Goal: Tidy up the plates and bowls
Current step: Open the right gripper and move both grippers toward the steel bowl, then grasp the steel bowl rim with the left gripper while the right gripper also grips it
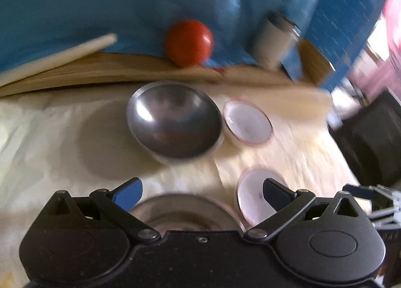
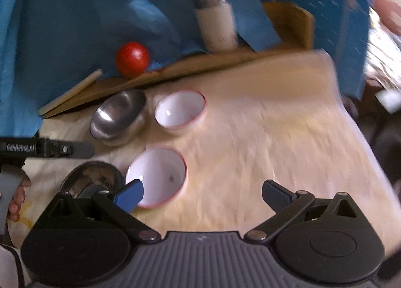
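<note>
Both our grippers, left gripper (image 1: 201,191) and right gripper (image 2: 203,194), hold their jaws apart, empty. At ten o'clock from the right sits a near white bowl (image 2: 156,177); beyond, a steel bowl (image 2: 117,116) beside a far white bowl (image 2: 180,109).

Both fisheye views sit just behind their own tongs and look forward and down across the cream-covered surface (image 1: 288,142) toward blue cloth (image 1: 100,7) at the far side. The left view hangs low and close over the near steel bowl (image 1: 180,212), its tongs (image 1: 201,190) spread wide. The right view (image 2: 203,194) stands farther right and a little higher, taking in the left tool at its left edge. Both share the far steel bowl (image 2: 117,117), the two red-rimmed white bowls (image 2: 156,177), the red ball (image 2: 132,58) and the white cylinder (image 2: 216,22). Both are motion-blurred.
</note>
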Demonstrator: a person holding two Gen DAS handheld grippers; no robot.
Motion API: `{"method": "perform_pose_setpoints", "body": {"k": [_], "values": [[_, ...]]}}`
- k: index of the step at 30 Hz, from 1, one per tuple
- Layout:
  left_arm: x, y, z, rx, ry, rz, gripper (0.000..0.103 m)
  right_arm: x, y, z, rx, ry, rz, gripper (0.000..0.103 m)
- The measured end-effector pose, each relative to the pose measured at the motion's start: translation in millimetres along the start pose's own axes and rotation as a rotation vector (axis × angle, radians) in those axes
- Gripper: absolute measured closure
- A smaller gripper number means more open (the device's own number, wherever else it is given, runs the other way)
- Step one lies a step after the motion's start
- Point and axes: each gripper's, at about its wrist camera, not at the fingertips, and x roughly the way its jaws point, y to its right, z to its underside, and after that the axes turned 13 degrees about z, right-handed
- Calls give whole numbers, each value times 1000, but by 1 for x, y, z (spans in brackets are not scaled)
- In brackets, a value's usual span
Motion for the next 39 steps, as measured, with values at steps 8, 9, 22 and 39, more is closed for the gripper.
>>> {"method": "perform_pose_setpoints", "body": {"k": [8, 9, 22, 39], "values": [[8, -21, -28, -244, 128, -181, 1, 42, -17, -47, -161, 32, -190, 0], [9, -24, -31, -263, 132, -204, 1, 47, -22, -54, -173, 41, -208, 0], [36, -64, -45, -324, 55, -193, 7, 99, -84, -107, -255, 46, -259, 21], [53, -74, -41, -333, 31, -102, 73, 138, -124, -108, -350, -82, -166, 78]]}}
